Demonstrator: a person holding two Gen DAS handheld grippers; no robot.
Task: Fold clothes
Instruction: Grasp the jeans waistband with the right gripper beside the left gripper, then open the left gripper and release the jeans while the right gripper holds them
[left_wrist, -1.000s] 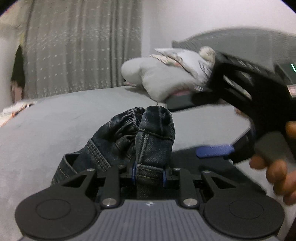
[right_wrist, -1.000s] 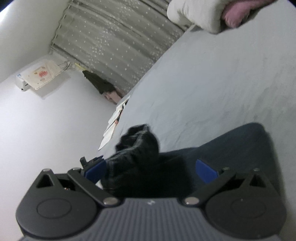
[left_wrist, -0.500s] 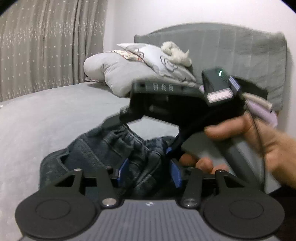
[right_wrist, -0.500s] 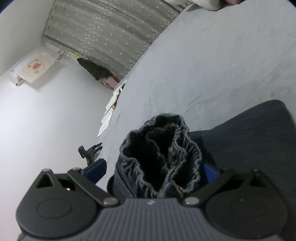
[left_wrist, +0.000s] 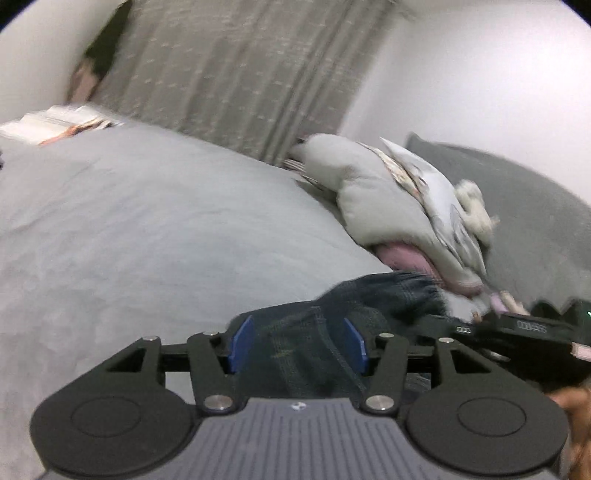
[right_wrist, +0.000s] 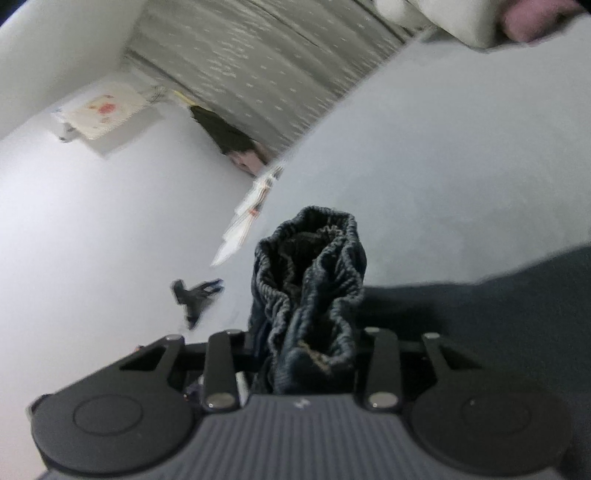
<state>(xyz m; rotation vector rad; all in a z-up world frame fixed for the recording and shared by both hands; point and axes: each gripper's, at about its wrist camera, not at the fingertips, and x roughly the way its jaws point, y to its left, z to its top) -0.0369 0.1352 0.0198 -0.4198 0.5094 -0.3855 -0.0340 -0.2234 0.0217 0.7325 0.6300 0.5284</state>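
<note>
While the dark denim garment (left_wrist: 354, 314) lies bunched on the grey bed (left_wrist: 147, 229), toward the edge nearest the person rather than up by the headboard end, both tongs have cloth between their fingers. In the left wrist view the left gripper (left_wrist: 297, 345) has its blue pads (left_wrist: 240, 343) set apart with a stitched fold of denim running between them; the jaws are opening, and a gap shows on each side of the fold, so I judge the cloth loose there, not pinched. In the right wrist view the right gripper (right_wrist: 304, 354) is closing on the gathered elastic waistband (right_wrist: 314, 266), which stands up straight ahead of the fingers as a ruffled column; its pads are hidden behind the cloth, but the fingers sit tight against the bunch, so it reads as gripped.

What the next move turns on is that the waistband runs forward along the right gripper's fingers, while the rest of the garment trails off toward the right of that view as a broad dark sheet. The right hand therefore holds the end, and the left is right beside it, just to its left.

Motion blur softens both views. The garment's legs and hem are cut off at the frame edges, and how many layers are stacked cannot be told. Pillows (left_wrist: 388, 206) lie well apart at the head of the bed.
</note>
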